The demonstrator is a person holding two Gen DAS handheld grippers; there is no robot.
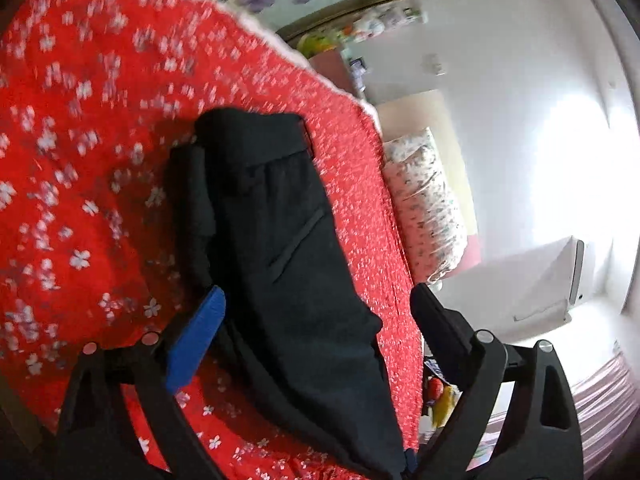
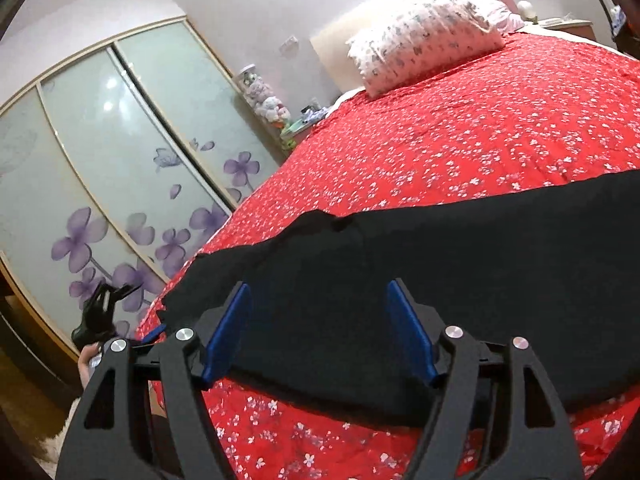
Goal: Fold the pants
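The black pants (image 1: 280, 240) are laid lengthwise on the red floral bedspread (image 1: 80, 160), filling the centre of the left wrist view and the lower middle of the right. The left gripper (image 1: 320, 312) is spread wide over the fabric, nothing held. The right gripper (image 2: 318, 328) is likewise parted above the cloth, empty. It is judged that both layers should be pinched at an edge before lifting, so the fold is kept aligned.

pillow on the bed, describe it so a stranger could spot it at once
Start at the big bed with the red floral bedspread. At its head end, against the cream headboard, lies the pillow: the only white, grey-printed thing on all that red, unlike the black pants.
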